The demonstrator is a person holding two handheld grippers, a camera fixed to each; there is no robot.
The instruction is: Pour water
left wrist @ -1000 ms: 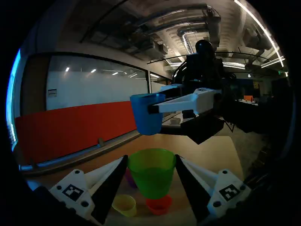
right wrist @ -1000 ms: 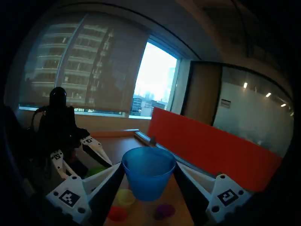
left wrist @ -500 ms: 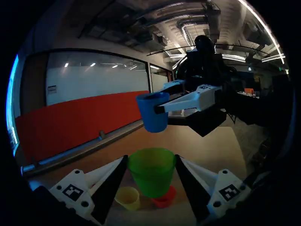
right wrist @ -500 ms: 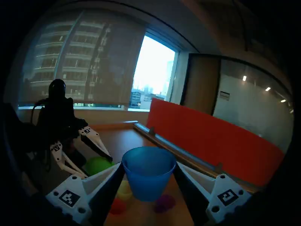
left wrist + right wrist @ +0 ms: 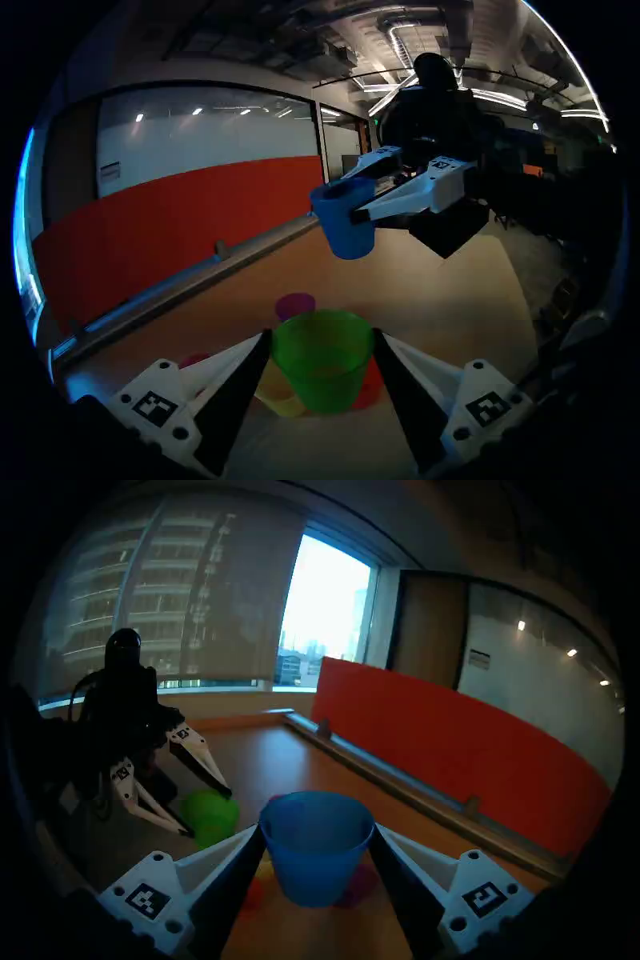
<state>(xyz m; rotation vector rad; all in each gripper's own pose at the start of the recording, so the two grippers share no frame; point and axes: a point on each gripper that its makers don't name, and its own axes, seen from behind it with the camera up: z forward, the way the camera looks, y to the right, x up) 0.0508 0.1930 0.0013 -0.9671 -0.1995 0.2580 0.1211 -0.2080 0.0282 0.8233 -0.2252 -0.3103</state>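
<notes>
Green cup (image 5: 322, 370) clamped in left claw (image 5: 320, 340), blue cup (image 5: 317, 866) clamped in right claw (image 5: 317, 832), apart above wooden tabletop (image 5: 436, 280).

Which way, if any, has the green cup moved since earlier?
Yes: the green cup has dropped toward the table. The yellow cup and red cup, earlier below its base, now show behind its sides.

The left claw (image 5: 320, 340) and right claw (image 5: 316, 832) look alike: white wedge-shaped fingers (image 5: 188, 392) with black inner faces, each bearing a square black-and-white marker (image 5: 154, 406) and small dark screws (image 5: 164, 366). Behind sits a bulky black housing (image 5: 120, 720), dome-topped, with a thin looping cable (image 5: 76, 694).
</notes>
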